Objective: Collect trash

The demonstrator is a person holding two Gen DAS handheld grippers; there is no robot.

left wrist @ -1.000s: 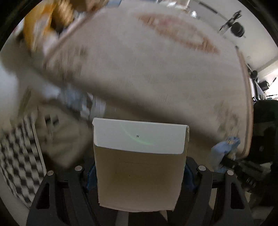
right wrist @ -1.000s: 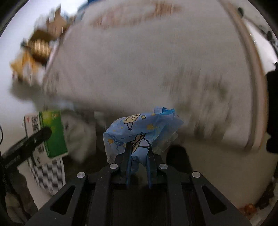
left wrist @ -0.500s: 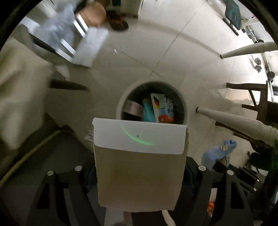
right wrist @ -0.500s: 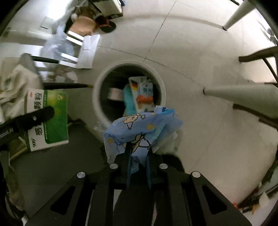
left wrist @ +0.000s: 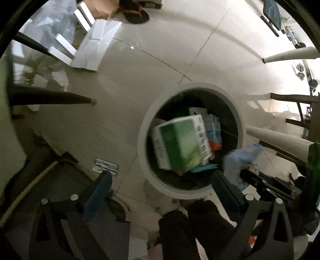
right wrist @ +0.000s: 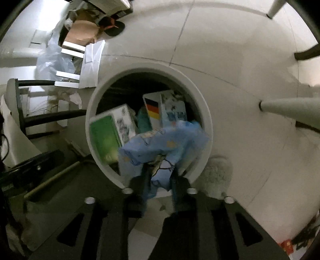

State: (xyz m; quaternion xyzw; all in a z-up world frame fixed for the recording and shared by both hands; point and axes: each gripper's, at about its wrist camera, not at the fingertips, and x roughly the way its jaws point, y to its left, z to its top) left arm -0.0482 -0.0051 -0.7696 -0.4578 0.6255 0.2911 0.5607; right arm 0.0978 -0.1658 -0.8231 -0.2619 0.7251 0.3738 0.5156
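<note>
A round white trash bin (left wrist: 238,118) stands on the floor and holds several pieces of trash. A green and white box (left wrist: 180,144) drops blurred into it; it also shows in the right wrist view (right wrist: 110,136). My left gripper (left wrist: 160,184) is open and empty over the bin's near rim. My right gripper (right wrist: 159,176) is over the bin (right wrist: 206,112) with its jaws slightly parted around a blue printed wrapper (right wrist: 164,144), which looks blurred. The wrapper also shows in the left wrist view (left wrist: 242,160).
Pale table legs (left wrist: 280,140) and dark chair legs (left wrist: 52,98) stand around the bin on the tiled floor. A cardboard box (right wrist: 82,32), a slipper (left wrist: 136,14) and a plastic bag (right wrist: 54,60) lie at the back. A dark mat (left wrist: 66,192) lies near left.
The left gripper has opened and dropped the green and white box into the bin. Both grippers have moved closer over the bin. The right jaws have loosened on the blue wrapper.
</note>
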